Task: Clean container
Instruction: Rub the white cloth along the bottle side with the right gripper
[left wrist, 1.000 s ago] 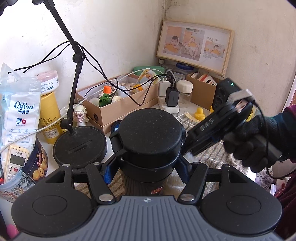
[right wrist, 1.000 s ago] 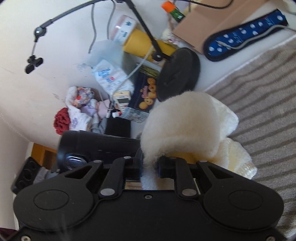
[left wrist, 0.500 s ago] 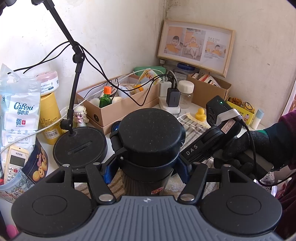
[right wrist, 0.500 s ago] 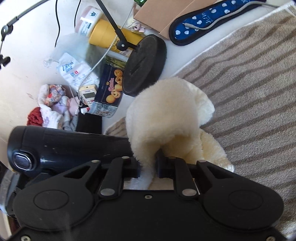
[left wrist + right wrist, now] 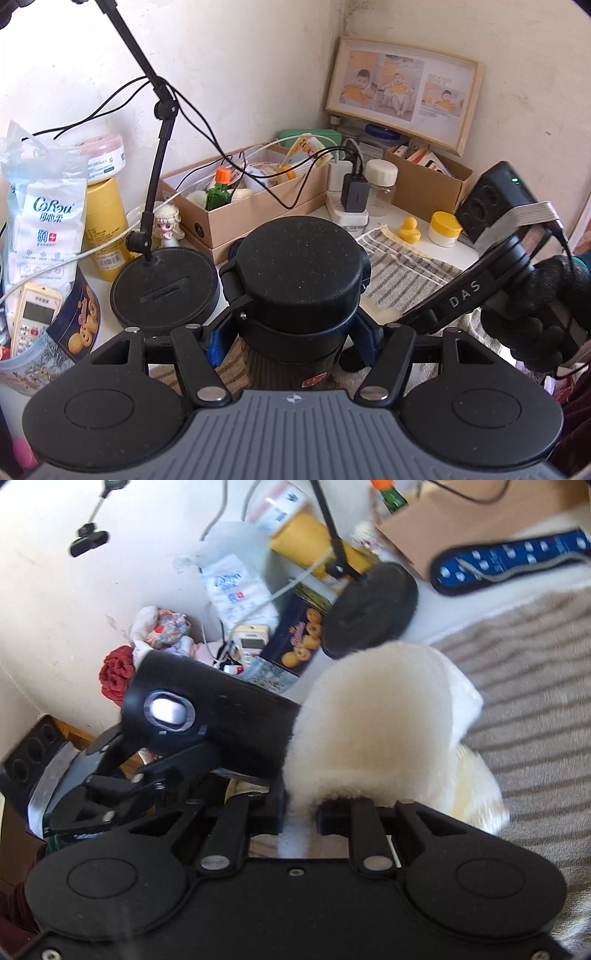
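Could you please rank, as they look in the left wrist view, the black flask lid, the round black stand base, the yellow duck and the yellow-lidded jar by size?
1. Black flask lid, though nearest the camera.
2. Round black stand base.
3. Yellow-lidded jar.
4. Yellow duck, close to the jar; that order is unsure.

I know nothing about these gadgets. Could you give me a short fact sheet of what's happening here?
Setting: cluttered white table, striped towel as the work area
Left gripper: jaws on either side of a black flask, just easing open
Flask lid: closed
Right gripper: jaws pinch a fluffy cream cloth, also easing open
Contact: cloth seems pressed against the flask's side
Likely stage: wiping the flask's outside
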Demonstrator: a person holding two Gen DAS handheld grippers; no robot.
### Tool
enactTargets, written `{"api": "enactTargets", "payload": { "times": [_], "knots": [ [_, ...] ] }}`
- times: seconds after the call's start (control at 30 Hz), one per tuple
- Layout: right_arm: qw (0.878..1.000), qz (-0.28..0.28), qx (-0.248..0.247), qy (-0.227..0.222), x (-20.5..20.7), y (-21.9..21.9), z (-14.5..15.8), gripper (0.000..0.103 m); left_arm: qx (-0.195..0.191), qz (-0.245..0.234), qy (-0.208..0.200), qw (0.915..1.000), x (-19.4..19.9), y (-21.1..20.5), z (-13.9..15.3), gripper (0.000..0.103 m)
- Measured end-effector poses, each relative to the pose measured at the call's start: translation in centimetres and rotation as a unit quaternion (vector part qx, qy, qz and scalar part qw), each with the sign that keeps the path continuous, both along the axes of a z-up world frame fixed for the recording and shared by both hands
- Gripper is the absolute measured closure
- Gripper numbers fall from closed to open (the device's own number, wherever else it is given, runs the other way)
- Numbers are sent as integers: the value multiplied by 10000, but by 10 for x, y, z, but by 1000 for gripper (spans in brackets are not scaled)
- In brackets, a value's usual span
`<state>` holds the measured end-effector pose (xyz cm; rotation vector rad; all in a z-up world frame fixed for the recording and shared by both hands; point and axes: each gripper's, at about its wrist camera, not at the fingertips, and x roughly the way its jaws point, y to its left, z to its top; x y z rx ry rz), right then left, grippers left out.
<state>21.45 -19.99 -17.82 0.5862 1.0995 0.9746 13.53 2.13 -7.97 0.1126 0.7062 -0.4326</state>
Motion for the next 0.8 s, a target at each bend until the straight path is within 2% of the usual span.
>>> {"api": "enactTargets", "payload": {
  "times": [0.2,0.4,0.57,0.8],
  "knots": [
    [9999,-143,-21,-57,0,-2,3,88,-53,342,244,9991,3,-10,-4,22],
    [9996,-267,28,-114,1,-8,8,88,-468,1283,563,9890,1,-7,4,21],
    [9995,-302,43,-110,3,-11,8,88,-797,1774,757,9780,3,-13,18,21],
    [9997,-166,27,-150,2,-9,8,88,-726,2477,603,9642,9,-25,23,21]
  ]
}}
